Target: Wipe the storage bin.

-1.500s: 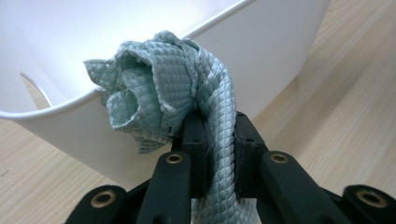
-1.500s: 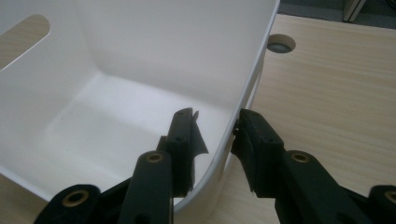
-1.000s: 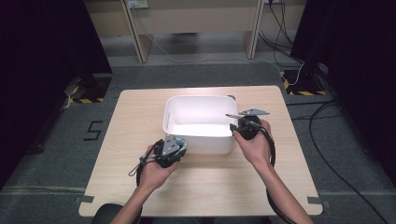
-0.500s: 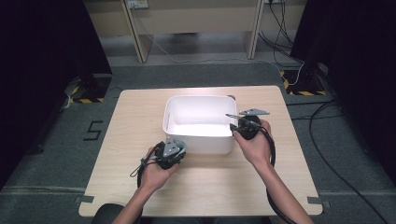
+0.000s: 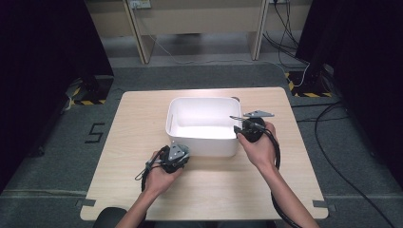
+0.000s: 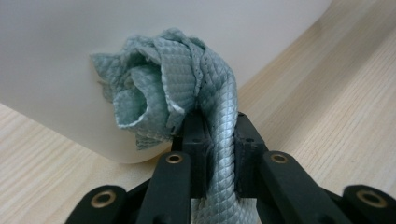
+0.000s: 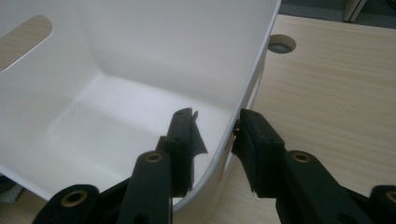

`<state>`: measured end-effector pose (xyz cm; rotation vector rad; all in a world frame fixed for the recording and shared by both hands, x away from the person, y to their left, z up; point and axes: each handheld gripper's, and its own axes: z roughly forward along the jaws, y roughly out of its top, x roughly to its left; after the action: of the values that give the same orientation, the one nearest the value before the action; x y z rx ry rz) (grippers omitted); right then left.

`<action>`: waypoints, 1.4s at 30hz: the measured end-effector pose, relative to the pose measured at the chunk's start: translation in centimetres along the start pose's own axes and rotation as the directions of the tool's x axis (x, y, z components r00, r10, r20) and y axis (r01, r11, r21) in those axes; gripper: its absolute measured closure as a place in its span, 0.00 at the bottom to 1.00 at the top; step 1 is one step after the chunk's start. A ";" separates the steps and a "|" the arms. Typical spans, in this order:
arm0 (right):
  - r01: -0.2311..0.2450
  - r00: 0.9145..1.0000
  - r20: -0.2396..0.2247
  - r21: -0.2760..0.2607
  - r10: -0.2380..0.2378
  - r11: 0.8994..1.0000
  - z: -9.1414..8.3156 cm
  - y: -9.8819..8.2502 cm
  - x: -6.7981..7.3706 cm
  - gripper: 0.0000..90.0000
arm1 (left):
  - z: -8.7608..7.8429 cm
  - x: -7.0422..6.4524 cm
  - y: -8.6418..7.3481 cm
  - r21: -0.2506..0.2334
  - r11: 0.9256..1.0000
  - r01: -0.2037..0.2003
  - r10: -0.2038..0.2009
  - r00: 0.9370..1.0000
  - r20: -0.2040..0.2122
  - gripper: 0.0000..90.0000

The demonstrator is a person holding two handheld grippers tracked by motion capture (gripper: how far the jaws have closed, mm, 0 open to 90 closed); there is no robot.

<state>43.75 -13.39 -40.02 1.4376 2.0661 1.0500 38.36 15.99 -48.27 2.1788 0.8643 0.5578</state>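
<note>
A white plastic tub (image 5: 202,99) stands in the middle of the wooden table (image 5: 138,123). My left gripper (image 5: 179,149) sits low at the tub's near left corner, outside it. In the left gripper view that gripper (image 6: 217,127) is shut on a bunched grey-green quilted cloth (image 6: 163,79), which is pressed against the tub's outer wall (image 6: 70,37). My right gripper (image 5: 235,122) straddles the tub's right wall. One jaw is inside the tub and one outside, and the gripper (image 7: 217,122) is closed on the rim (image 7: 252,74).
A round cable hole (image 7: 281,43) lies in the table just beyond the tub's far right corner. Bare wood surrounds the tub on all sides. Cables trail from both grippers over the table. Beyond the table edges is grey floor.
My left gripper with the cloth has shifted a little toward me along the tub's near wall. The right gripper and the tub have not moved.
</note>
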 end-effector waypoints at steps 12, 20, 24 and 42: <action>-0.002 1.000 0.000 -0.001 0.002 1.000 0.0 0.0 0.0 0.74 | 0.9 -0.3 -0.4 0.041 0.999 -0.012 0.012 1.000 -0.001 0.87; -0.001 1.000 0.001 -0.001 0.001 1.000 0.0 0.0 0.0 0.74 | 1.1 -0.4 -0.2 0.050 0.999 -0.019 0.019 1.000 0.000 0.87; -0.002 1.000 0.000 0.001 0.002 1.000 0.0 0.0 0.0 0.74 | 1.3 -0.6 -0.1 0.047 0.999 -0.022 0.021 1.000 0.005 0.87; -0.004 1.000 0.000 -0.002 0.004 1.000 0.0 0.0 0.0 0.74 | 1.8 -1.3 0.4 0.049 0.998 -0.038 0.037 0.999 0.019 0.87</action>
<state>43.76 -13.40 -40.03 1.4411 2.0626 1.0529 38.76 14.01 -49.31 2.2449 0.8371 0.5391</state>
